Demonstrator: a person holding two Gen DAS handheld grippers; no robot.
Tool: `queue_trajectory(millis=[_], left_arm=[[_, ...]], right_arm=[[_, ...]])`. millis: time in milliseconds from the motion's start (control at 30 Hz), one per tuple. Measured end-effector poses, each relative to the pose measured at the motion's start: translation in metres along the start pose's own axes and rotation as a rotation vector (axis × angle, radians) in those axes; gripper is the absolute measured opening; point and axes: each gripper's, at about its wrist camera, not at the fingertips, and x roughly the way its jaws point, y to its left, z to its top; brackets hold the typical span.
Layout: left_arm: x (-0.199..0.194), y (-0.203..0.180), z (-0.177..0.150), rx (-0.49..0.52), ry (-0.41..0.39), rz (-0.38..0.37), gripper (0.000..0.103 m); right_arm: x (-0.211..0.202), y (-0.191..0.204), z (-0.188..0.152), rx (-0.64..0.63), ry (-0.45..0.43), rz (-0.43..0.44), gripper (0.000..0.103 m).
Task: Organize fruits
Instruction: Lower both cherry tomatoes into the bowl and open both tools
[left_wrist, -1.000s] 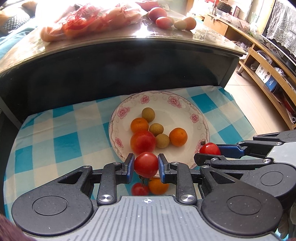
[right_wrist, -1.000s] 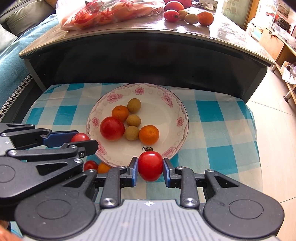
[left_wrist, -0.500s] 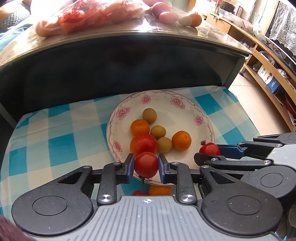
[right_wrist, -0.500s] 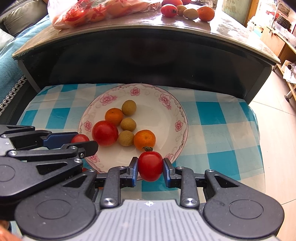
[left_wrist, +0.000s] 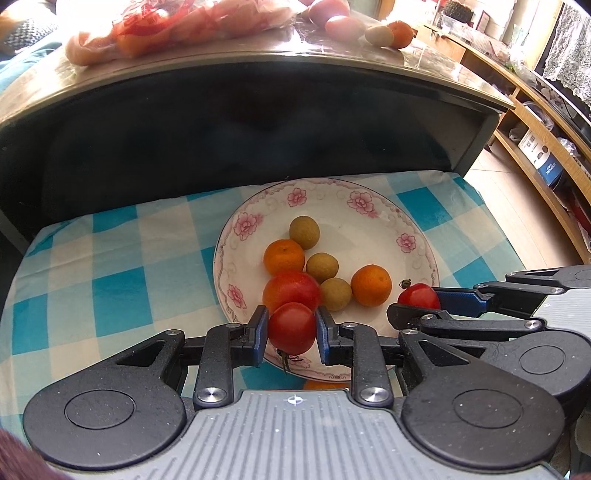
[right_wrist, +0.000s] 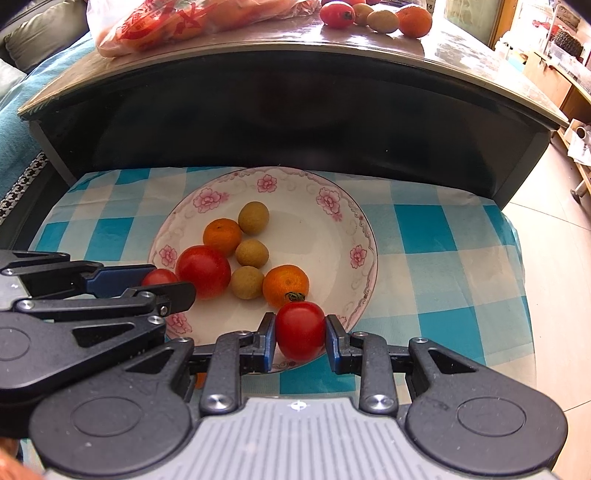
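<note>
My left gripper (left_wrist: 291, 328) is shut on a small red tomato (left_wrist: 292, 327) held over the near rim of the flowered plate (left_wrist: 369, 229). My right gripper (right_wrist: 300, 331) is shut on another small red tomato (right_wrist: 300, 329), over the plate's (right_wrist: 314, 236) near right rim. Each gripper shows in the other's view: the right one (left_wrist: 419, 301) at the right, the left one (right_wrist: 160, 282) at the left. On the plate lie a larger tomato (right_wrist: 203, 271), two oranges (right_wrist: 221, 236) (right_wrist: 285, 285) and three olive-brown round fruits (right_wrist: 253, 217).
The plate rests on a blue-and-white checked cloth (right_wrist: 443, 258). Behind it rises a dark table (right_wrist: 295, 92) whose top carries a red-printed plastic bag (right_wrist: 177, 22) and loose fruit (right_wrist: 373, 16). An orange fruit (left_wrist: 325, 384) peeks out under the left gripper. Floor and wooden shelves (left_wrist: 546, 140) lie right.
Both grippers have crept forward over the plate's near rim with their tomatoes still held. The loose fruits on the cloth below the left gripper have slipped mostly out of sight.
</note>
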Motion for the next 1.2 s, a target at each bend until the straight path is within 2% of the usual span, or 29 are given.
queue_trajectory(millis=[1200], left_arm=[[0.013,0.007,0.017,-0.012,-0.012,0.001,0.033]], right_arm=[[0.017,-0.008,0.013,0.021,-0.036,0.033,0.032]])
